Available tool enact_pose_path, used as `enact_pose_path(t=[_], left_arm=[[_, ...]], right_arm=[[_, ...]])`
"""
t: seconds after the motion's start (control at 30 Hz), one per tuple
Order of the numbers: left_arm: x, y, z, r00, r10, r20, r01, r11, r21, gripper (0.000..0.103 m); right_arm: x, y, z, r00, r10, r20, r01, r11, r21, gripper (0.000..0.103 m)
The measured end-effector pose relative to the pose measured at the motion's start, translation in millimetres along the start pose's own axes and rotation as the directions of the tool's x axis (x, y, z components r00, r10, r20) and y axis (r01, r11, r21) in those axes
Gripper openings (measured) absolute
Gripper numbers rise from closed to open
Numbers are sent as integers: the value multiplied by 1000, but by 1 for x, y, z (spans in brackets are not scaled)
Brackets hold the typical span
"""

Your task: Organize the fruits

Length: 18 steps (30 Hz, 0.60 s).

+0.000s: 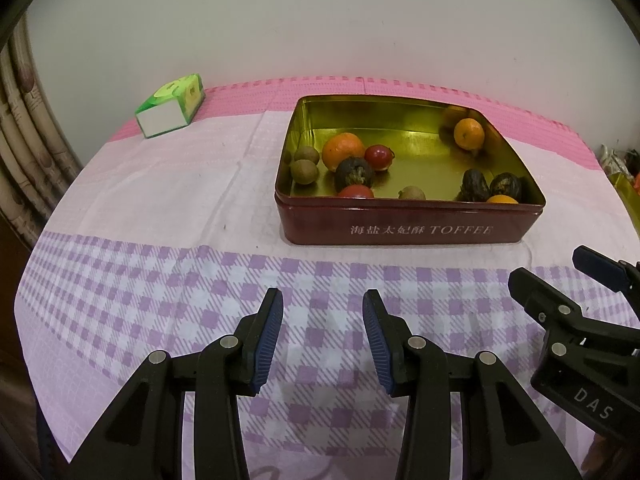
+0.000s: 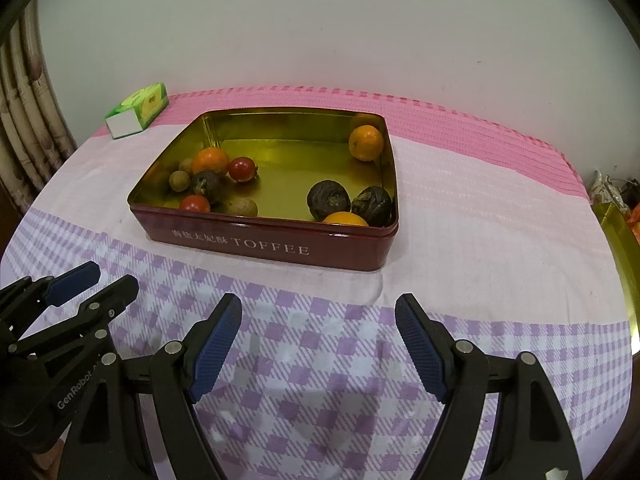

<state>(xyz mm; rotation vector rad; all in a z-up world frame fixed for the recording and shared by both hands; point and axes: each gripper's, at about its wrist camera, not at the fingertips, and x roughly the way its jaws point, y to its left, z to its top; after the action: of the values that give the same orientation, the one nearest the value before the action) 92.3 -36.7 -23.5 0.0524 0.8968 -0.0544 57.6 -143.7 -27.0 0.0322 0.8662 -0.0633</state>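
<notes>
Ten or so mixed fruits in one open toffee tin [image 2: 276,246] on a checked-cloth worktop [image 2: 320,360].

Contents, unsorted: oranges [image 2: 365,142], red fruits [image 2: 241,169], brown longan-like fruits [image 2: 179,180] and dark wrinkled fruits [image 2: 328,201], possibly passion fruit, clustered at the tin's left and right ends. Left gripper [image 1: 323,340] and right gripper [image 2: 318,344] hover near the tin's front, jaws parted, the right wider, holding nothing. Green tissue box [image 1: 172,106] stands apart; a second gold tin edge [image 2: 618,248] shows far right. Stage: fits either gathered-in fruits or sorting pending; no single move is settled.
</notes>
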Motion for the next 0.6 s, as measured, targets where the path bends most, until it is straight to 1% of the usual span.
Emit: enact_pose_path(t=[0.5, 0.6], left_arm=[[2, -1, 2, 1000, 0, -5, 0, 1000, 0, 43], [1, 1, -2, 1000, 1, -9, -1, 1000, -2, 43]], right_arm=[[1, 1, -1, 1000, 3, -8, -3, 1000, -2, 76], [1, 1, -1, 1000, 1, -9, -1, 1000, -5, 76]])
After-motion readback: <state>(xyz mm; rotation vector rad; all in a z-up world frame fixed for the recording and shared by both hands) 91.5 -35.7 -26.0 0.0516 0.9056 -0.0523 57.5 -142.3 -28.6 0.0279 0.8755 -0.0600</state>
